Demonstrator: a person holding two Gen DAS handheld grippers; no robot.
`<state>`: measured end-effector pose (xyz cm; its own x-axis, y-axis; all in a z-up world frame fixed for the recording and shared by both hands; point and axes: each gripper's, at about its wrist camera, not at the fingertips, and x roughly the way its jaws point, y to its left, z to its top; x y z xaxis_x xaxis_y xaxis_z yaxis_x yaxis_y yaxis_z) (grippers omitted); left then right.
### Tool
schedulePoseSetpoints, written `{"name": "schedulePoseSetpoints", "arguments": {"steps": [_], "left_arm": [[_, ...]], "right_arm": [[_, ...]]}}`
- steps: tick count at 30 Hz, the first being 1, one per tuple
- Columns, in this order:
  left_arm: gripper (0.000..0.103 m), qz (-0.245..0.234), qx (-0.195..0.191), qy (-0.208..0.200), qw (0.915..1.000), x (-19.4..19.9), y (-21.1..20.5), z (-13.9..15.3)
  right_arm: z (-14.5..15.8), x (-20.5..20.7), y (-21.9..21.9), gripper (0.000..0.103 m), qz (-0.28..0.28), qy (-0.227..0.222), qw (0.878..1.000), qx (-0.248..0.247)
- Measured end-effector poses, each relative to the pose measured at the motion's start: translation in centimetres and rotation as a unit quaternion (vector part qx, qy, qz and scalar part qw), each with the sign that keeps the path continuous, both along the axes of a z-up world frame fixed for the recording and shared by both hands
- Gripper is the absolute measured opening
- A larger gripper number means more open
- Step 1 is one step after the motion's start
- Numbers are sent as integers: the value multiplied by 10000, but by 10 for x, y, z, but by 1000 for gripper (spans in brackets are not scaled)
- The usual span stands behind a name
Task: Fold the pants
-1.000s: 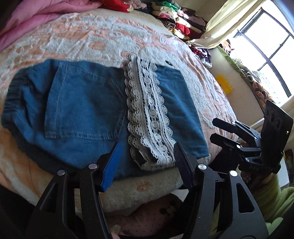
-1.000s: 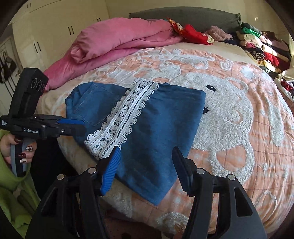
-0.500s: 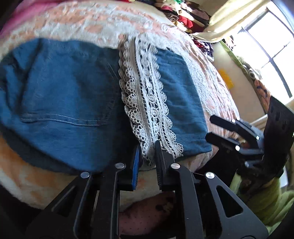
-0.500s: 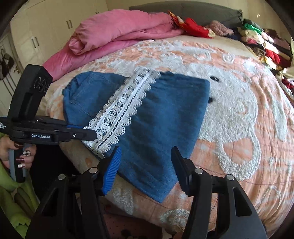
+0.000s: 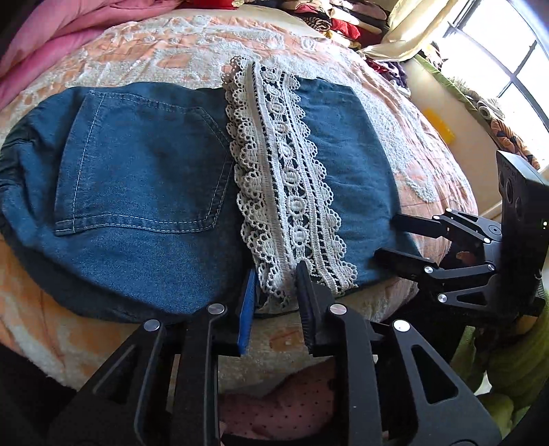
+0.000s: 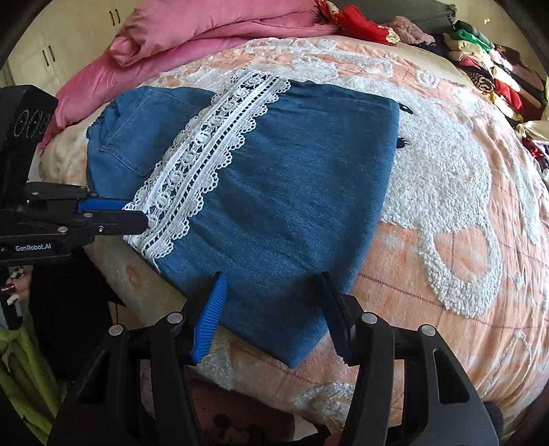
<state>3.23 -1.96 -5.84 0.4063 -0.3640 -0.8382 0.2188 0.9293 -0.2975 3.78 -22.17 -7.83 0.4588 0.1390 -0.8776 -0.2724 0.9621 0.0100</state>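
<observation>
My left gripper point(image 5: 276, 291) sits at the near edge of the bed, jaws narrowed around the near end of the lace trim point(image 5: 284, 185); whether the pads actually pinch it I cannot tell. My right gripper point(image 6: 274, 308) is spread wide over the near corner of the denim pants point(image 6: 274, 178), holding nothing. The pants lie folded flat on the peach bedspread point(image 6: 463, 247), back pocket point(image 5: 144, 164) to the left of the lace band. Beyond them a pink duvet point(image 6: 206, 31) is bunched; piled clothes point(image 6: 487, 65) line the far right.
</observation>
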Motion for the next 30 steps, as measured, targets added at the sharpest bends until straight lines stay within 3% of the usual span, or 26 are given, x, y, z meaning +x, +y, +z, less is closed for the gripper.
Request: {"name": "schedulePoseSetpoints", "arguments": {"steps": [11, 15, 24, 30], "left_arm": [[17, 21, 63, -175, 9998, -2, 2, 9], [18, 57, 82, -221, 9997, -4, 4, 13], [36, 224, 178, -447, 9986, -11, 13, 28], [54, 325, 199, -580, 9976, -13, 18, 37]], "right_arm": [[22, -9, -12, 55, -218, -231, 9991, 286], [30, -10, -17, 65, -315, -350, 9983, 351], [45, -13, -18, 84, -417, -577, 9967, 378], [52, -13, -16, 85, -456, -671, 9959, 409]]}}
